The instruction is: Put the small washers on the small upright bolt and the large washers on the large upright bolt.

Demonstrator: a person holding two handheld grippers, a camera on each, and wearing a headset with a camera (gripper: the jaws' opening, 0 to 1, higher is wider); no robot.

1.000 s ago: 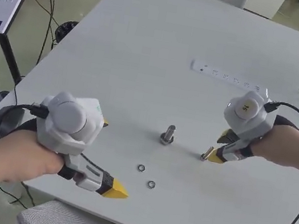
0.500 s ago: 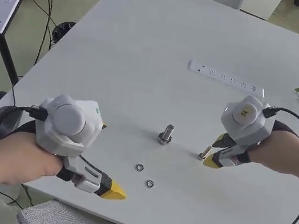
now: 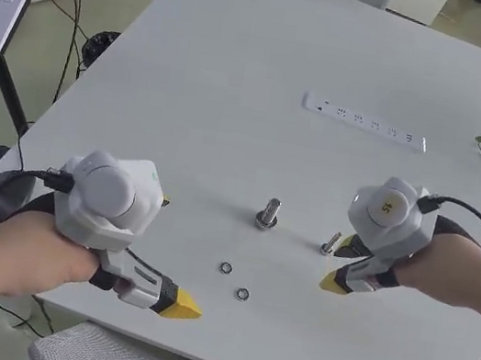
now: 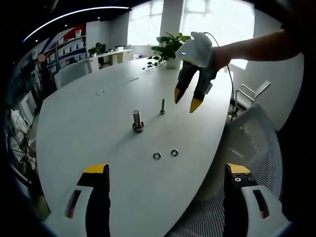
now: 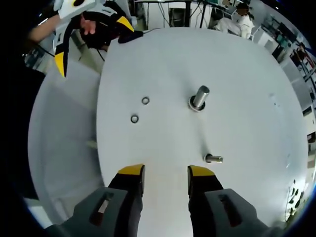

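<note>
Washers: left washer [image 4: 157, 155] and right washer [image 4: 174, 152] lie flat on the table [image 4: 89, 98], near each other, straight ahead of the left gripper [image 4: 168, 173] and between its jaw lines. Left gripper: jaws spread wide, empty, short of both. Large bolt [image 4: 137, 118] stands upright past the washers, slightly left of that gripper's centre; small bolt [image 4: 162, 105] upright further on. At the large bolt's foot a ring [image 4: 138, 129] – washer or flange, can't tell. Right gripper [image 5: 165, 173]: jaws parted, narrower gap, nothing in it; small bolt sits just ahead of its right jaw tip.

Risks, my read:
- Thin flat washers on a smooth top: tips likely skid, flick one away or off the edge.
- Wide jaws closing on one could shove or scoop its neighbour.
- Both bolts look free-standing; right gripper that close could knock the small bolt over.
- Both loose washers look small: dropping them on the nearer large bolt would be the wrong bolt.
</note>
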